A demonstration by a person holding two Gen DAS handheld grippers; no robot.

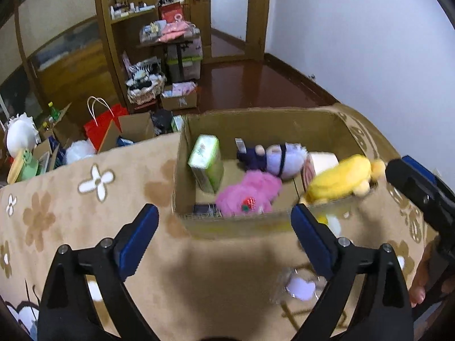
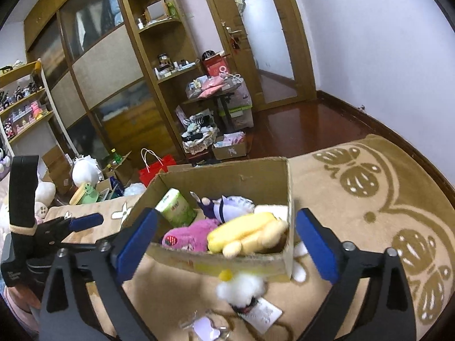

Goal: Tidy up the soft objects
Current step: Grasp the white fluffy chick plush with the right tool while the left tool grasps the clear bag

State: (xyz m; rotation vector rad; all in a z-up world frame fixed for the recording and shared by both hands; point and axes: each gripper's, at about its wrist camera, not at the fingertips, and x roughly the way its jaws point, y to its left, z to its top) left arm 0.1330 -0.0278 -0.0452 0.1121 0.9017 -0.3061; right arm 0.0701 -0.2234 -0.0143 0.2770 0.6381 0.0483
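An open cardboard box (image 1: 264, 119) (image 2: 227, 179) sits on the tan flowered blanket. Inside lie a yellow plush (image 1: 339, 180) (image 2: 244, 234) at the near right corner, a pink plush (image 1: 247, 194) (image 2: 189, 234), a purple-haired doll (image 1: 273, 157) (image 2: 224, 206) and a green tissue pack (image 1: 206, 162) (image 2: 177, 207). A small white fluffy toy (image 2: 241, 287) with a tag and a lilac charm (image 1: 301, 287) (image 2: 206, 326) lie on the blanket in front of the box. My left gripper (image 1: 224, 236) is open and empty before the box. My right gripper (image 2: 224, 244) is open and empty over the box's near edge.
The blanket (image 1: 85, 213) ends at left, with a red paper bag (image 1: 102, 125), cartons and white plush toys on the floor beyond. Wooden shelving (image 2: 159, 56) and a cluttered stand (image 1: 170, 39) stand behind. Brown floor (image 1: 250, 85) lies toward the door.
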